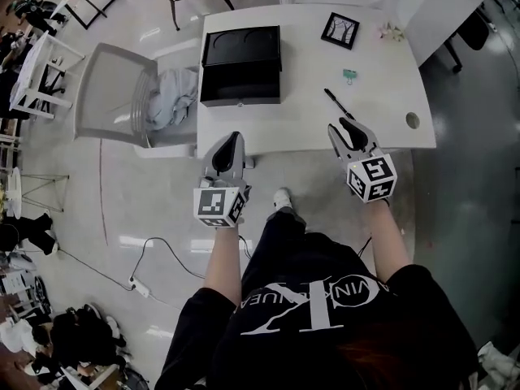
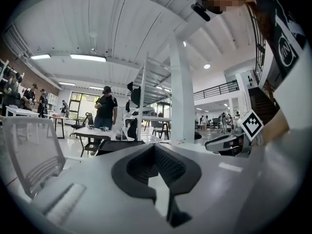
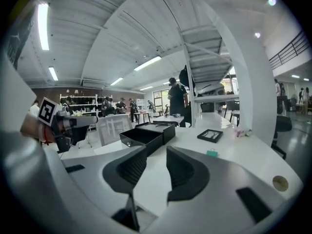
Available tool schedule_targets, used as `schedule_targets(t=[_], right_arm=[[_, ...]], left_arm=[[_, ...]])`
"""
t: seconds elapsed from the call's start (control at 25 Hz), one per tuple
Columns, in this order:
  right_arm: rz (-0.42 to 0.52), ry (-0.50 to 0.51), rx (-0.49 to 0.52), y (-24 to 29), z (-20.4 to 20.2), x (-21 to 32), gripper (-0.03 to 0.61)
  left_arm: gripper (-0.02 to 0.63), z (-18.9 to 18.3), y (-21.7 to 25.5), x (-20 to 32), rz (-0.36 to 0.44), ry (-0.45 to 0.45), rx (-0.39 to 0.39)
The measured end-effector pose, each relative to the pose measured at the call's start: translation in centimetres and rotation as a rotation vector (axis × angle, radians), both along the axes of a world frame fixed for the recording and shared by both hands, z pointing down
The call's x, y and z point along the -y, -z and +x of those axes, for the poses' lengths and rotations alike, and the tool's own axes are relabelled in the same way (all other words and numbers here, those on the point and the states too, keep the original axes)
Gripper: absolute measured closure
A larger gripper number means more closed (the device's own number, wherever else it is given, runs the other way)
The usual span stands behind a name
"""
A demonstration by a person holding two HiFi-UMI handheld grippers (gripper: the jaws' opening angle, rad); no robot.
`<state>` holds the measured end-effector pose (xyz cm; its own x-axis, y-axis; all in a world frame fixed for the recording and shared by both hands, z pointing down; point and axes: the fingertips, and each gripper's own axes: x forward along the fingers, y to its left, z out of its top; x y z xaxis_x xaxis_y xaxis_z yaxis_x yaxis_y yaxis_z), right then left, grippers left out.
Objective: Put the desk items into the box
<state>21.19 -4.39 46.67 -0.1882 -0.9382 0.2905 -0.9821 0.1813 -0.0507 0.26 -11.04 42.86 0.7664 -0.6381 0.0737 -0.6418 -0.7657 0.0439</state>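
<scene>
Pen (image 1: 339,102), clip (image 1: 349,75) and frame (image 1: 340,30) lie on the bench (image 1: 309,128), outside the open box (image 1: 240,78). Left gripper (image 1: 235,136): jaws together, empty. Right gripper (image 1: 342,126): jaws slightly apart, empty. The thin pen could roll off the near edge if nudged

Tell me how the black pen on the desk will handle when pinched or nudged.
The black pen looks thin and rigid, so probably stiff and light. It lies flat on the smooth white desk, so a sideways nudge would likely roll or skid it. Its slim barrel offers little to pinch and may slip.
</scene>
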Motion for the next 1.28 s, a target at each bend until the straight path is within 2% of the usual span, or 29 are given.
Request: schedule_targets(t=[0.4, 0.76, 1.04, 1.28], right_arm=[[-0.109, -0.060, -0.019, -2.8, 2.2, 5.4, 0.479], [-0.246, -0.056, -0.074, -6.0, 3.5, 7.4, 0.479], [-0.357, -0.023, -0.158, -8.5, 5.2, 9.4, 0.479], [-0.447, -0.022, -0.171, -10.6, 6.6, 10.3, 0.479]], left_arm=[[0.604, 2.8, -2.1, 6.3, -0.045, -0.077, 0.013], [0.604, 4.7, -4.9, 7.3, -0.109, -0.127, 0.027], [0.604, 5.8, -5.9, 7.7, -0.139, -0.116, 0.053], [0.604, 6.1, -6.5, 8.6, -0.150, -0.094, 0.065]])
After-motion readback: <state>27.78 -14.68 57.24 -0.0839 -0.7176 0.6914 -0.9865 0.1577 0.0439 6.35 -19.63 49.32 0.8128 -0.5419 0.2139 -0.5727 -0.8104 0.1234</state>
